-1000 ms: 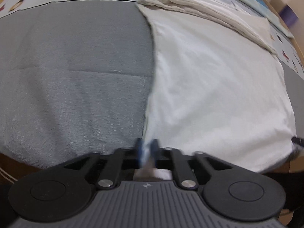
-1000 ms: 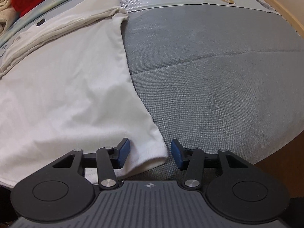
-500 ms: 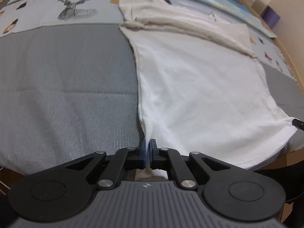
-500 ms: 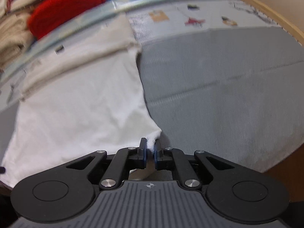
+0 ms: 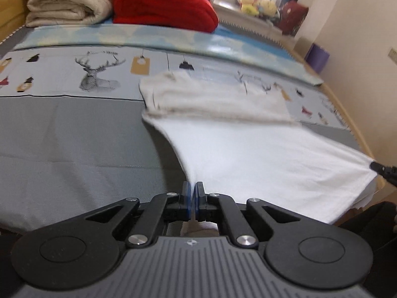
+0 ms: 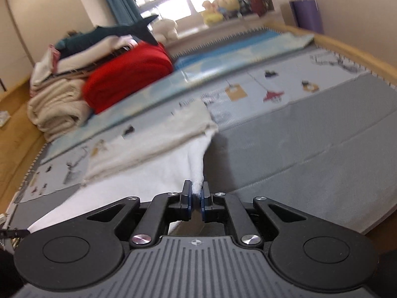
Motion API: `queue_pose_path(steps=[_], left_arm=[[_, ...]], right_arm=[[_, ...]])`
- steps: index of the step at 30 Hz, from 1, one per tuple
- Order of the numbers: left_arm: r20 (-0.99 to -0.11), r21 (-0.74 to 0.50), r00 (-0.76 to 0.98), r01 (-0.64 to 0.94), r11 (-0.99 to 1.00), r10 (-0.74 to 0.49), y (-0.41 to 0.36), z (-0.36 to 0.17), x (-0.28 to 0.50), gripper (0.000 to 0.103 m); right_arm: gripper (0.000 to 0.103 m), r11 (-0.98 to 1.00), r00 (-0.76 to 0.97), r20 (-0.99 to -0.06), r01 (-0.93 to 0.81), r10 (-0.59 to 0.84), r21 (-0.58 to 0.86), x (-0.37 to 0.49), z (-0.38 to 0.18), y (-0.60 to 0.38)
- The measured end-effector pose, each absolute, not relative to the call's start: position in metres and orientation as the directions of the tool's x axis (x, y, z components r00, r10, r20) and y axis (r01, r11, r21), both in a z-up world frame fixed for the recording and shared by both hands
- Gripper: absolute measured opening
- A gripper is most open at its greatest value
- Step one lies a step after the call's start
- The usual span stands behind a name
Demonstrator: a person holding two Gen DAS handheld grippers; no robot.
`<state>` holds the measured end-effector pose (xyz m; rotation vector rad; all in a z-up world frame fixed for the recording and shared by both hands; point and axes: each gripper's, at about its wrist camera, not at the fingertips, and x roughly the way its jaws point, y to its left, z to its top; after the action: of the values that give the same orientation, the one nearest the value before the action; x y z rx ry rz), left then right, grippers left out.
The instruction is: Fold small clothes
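Observation:
A white garment lies on a grey mat, its far part folded over in a cream band. My left gripper is shut on the garment's near left corner and holds it lifted off the mat. My right gripper is shut on the near right corner of the same white garment, also lifted. The near hem hangs stretched between the two grippers. The right gripper's tip shows at the right edge of the left wrist view.
The grey mat lies over a patterned sheet on a bed. Folded cream blankets and a red blanket are stacked at the far end. A wooden bed frame borders the right side.
My right gripper closed on the right corner. Both grippers rose and tilted up, lifting the near hem off the mat; the far end of the bed came into view.

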<state>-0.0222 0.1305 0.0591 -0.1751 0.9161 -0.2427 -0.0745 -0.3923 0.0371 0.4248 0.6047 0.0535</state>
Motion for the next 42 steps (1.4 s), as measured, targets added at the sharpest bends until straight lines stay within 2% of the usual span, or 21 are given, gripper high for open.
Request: queue_pose_path(steps=[6, 11, 17, 21, 23, 26, 28, 29, 30, 32, 34, 37, 42], left_arm=[[-0.741, -0.309, 0.592, 0.120, 0.943, -0.318, 0.146, 0.085, -0.051, 0.002], [-0.737, -0.300, 0.591, 0.149, 0.942, -0.328, 0.145, 0.091, -0.015, 0.002], [-0.766, -0.287, 0.570, 0.109, 0.952, -0.296, 0.149, 0.066, 0.117, 0.002], [-0.826, -0.241, 0.512, 0.055, 0.969, -0.234, 0.152, 0.025, 0.223, 0.006], [-0.840, -0.233, 0.511, -0.037, 0.972, -0.182, 0.164, 0.006, 0.256, 0.007], [-0.856, -0.240, 0.492, -0.107, 0.965, -0.159, 0.179, -0.007, 0.266, 0.008], [-0.865, -0.222, 0.470, -0.041, 0.974, -0.177, 0.170, -0.009, 0.267, 0.009], [-0.864, -0.185, 0.473, 0.020, 0.982, -0.173, 0.161, -0.008, 0.268, 0.014], [-0.863, -0.146, 0.481, 0.061, 0.987, -0.157, 0.154, -0.009, 0.266, 0.015], [-0.882, -0.077, 0.458, 0.099, 0.992, -0.114, 0.143, -0.020, 0.268, 0.015], [-0.899, -0.072, 0.427, 0.083, 0.994, -0.101, 0.141, -0.030, 0.270, 0.015], [-0.898, -0.067, 0.431, 0.077, 0.995, -0.093, 0.137, -0.034, 0.270, 0.015], [-0.896, -0.066, 0.435, 0.065, 0.996, -0.088, 0.130, -0.037, 0.277, 0.015]], right_arm=[[0.006, 0.883, 0.832, -0.520, 0.085, 0.192, 0.462, -0.119, 0.057, -0.402], [0.006, 0.855, 0.830, -0.510, 0.082, 0.226, 0.512, -0.102, 0.067, -0.407], [0.006, 0.897, 0.802, -0.558, 0.065, 0.214, 0.437, 0.015, 0.072, -0.407], [0.006, 0.862, 0.741, -0.635, 0.157, 0.219, 0.481, 0.138, 0.043, -0.415], [0.008, 0.875, 0.721, -0.668, 0.191, 0.183, 0.446, 0.185, 0.023, -0.416], [0.012, 0.873, 0.704, -0.704, 0.287, 0.087, 0.395, 0.217, -0.004, -0.424], [0.012, 0.851, 0.663, -0.737, 0.304, 0.133, 0.428, 0.220, -0.024, -0.428], [0.012, 0.843, 0.641, -0.753, 0.316, 0.149, 0.436, 0.222, -0.027, -0.428], [0.012, 0.843, 0.666, -0.727, 0.287, 0.165, 0.455, 0.223, -0.024, -0.427], [0.012, 0.897, 0.683, -0.718, 0.227, 0.131, 0.380, 0.228, -0.018, -0.419], [0.013, 0.928, 0.668, -0.737, 0.203, 0.101, 0.311, 0.233, -0.023, -0.413], [0.014, 0.919, 0.609, -0.783, 0.228, 0.124, 0.322, 0.241, -0.041, -0.415], [0.015, 0.936, 0.577, -0.809, 0.214, 0.110, 0.280, 0.256, -0.051, -0.409]])
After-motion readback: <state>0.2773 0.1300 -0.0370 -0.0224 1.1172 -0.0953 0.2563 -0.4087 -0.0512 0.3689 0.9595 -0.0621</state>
